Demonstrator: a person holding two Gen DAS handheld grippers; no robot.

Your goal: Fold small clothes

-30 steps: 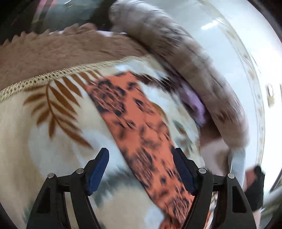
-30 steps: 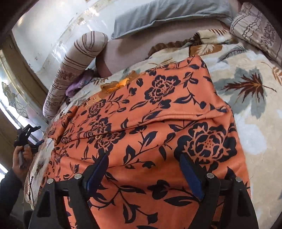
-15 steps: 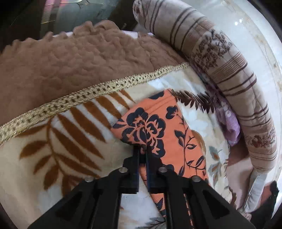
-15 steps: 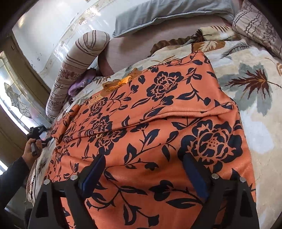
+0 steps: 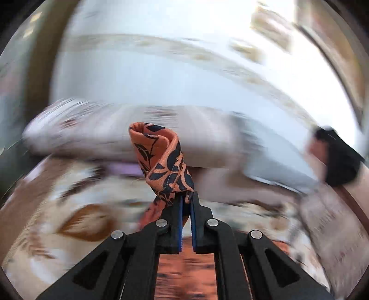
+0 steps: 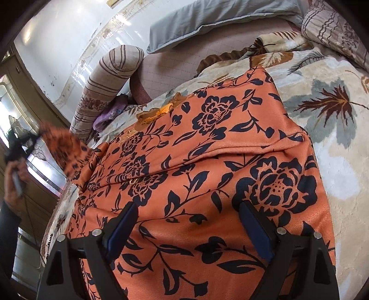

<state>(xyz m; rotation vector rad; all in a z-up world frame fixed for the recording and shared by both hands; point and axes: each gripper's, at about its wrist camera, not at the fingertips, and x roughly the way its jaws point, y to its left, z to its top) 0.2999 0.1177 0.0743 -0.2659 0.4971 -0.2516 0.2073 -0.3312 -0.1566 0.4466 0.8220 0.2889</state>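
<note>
An orange garment with black flowers [image 6: 207,161] lies spread on a leaf-patterned blanket [image 6: 334,120] on a bed. My left gripper [image 5: 186,198] is shut on one end of that garment [image 5: 161,161], and the cloth curls up above the pinched jaws, lifted off the bed. In the right wrist view that raised end [image 6: 66,147] shows blurred at the far left beside the left gripper [image 6: 20,143] and the person's hand [image 6: 13,180]. My right gripper [image 6: 186,217] stands open just above the near part of the garment, fingers on either side of a large flower.
A striped bolster [image 6: 108,85] lies along the white tiled wall [image 6: 57,39] at the left. A grey pillow [image 6: 207,20] and a patterned pillow [image 6: 334,25] rest at the bed's head. A purple cloth [image 6: 106,115] is tucked beside the bolster. The left wrist view is motion-blurred.
The left gripper went from open over the garment to shut on its end, then lifted it up off the bed. The right gripper stayed put and open.
</note>
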